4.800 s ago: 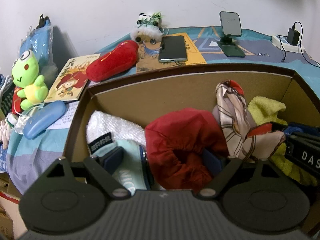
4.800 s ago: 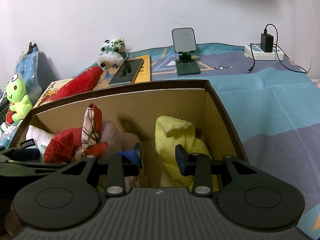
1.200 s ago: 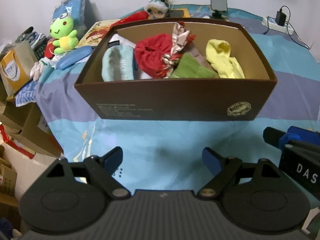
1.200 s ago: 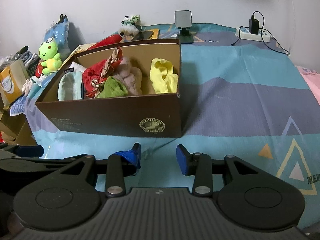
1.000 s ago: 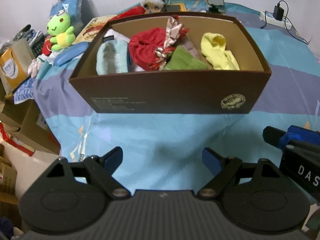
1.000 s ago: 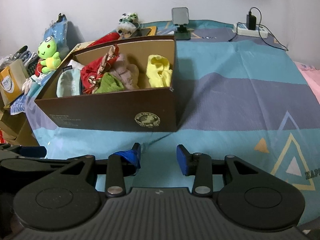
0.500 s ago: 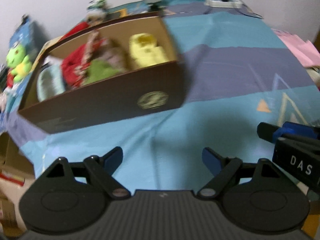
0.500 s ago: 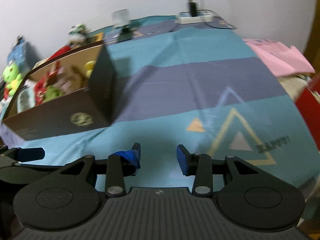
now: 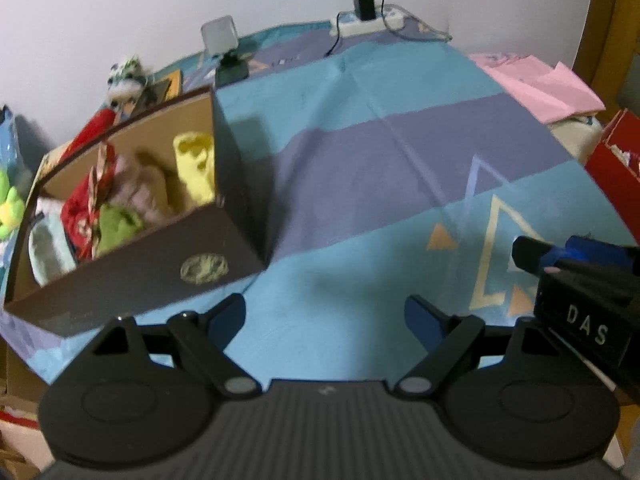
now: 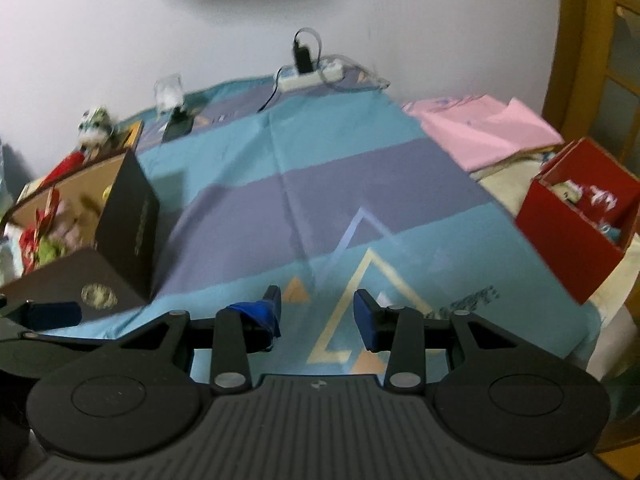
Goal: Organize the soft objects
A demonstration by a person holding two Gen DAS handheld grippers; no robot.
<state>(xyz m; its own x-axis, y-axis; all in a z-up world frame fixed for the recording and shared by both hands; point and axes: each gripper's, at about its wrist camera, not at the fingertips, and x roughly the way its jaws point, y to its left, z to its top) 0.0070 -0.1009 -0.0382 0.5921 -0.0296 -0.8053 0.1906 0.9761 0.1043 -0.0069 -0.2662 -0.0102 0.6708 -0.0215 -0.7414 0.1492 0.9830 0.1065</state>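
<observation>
A brown cardboard box [image 9: 168, 272] stands at the left on the blue striped bedspread [image 9: 380, 152], also seen at the left as the box [image 10: 128, 208]. It holds a yellow towel [image 9: 194, 168], a green cloth [image 9: 116, 226], a red cloth [image 9: 78, 210], a pale pink cloth [image 9: 146, 194] and a light blue item [image 9: 46, 252]. My left gripper [image 9: 325, 314] is open and empty over bare bedspread right of the box. My right gripper [image 10: 316, 308] is open with nothing between its blue pads; it shows at the right edge of the left wrist view.
A red box [image 10: 576, 216] with items stands at the bed's right edge beside pink fabric [image 10: 484, 128]. At the back are a power strip with charger [image 9: 368, 20], a phone stand [image 9: 224, 44] and a small panda plush [image 9: 126, 80]. A green frog plush [image 9: 8, 212] sits far left.
Both views have swung right: the brown box has slid from the centre to the left edge. Open bedspread, pink fabric and a red box have come into view. Both grippers stay open.
</observation>
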